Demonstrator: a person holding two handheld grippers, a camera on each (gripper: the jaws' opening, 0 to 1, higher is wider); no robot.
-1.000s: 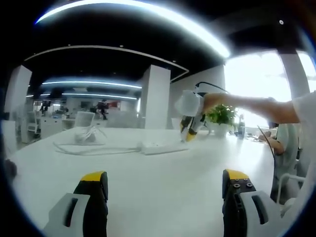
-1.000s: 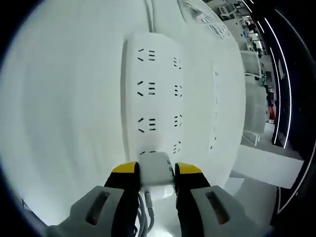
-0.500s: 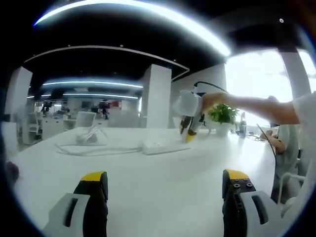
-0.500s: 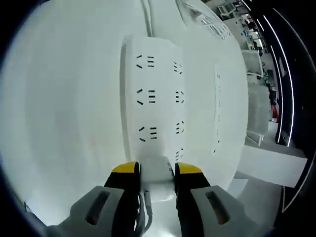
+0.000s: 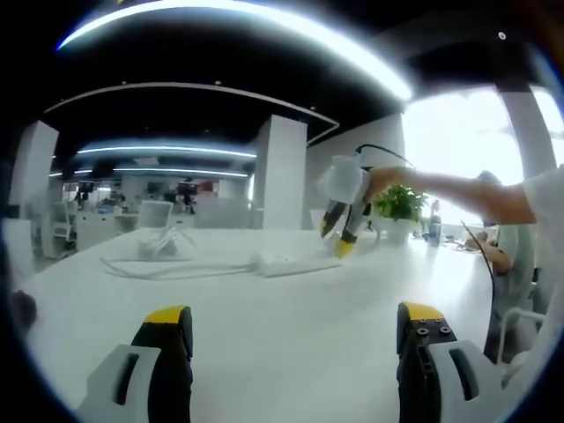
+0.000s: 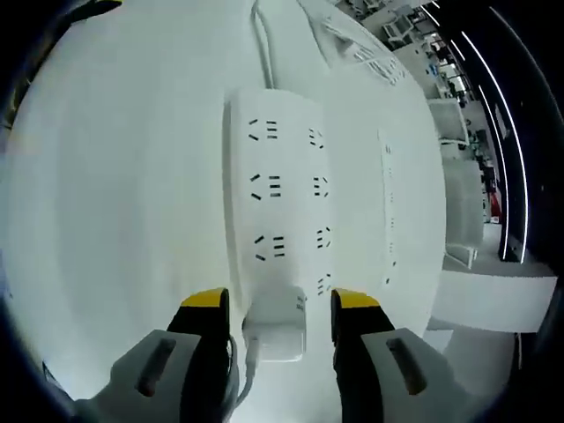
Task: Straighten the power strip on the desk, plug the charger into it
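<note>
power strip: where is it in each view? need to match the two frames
Left gripper view: power strip lies flat on the white desk, mid-frame, just below the right claw.
Right gripper view: centre frame, running upward from the white charger in its near end.
Shared landmark: its cable.

Left gripper (image 5: 295, 330): two grey jaws with yellow tips and black inner faces, screws on the right one; right gripper (image 6: 278, 308): same grey jaws, yellow tips; person's sleeve (image 5: 542, 211): short, white.
</note>
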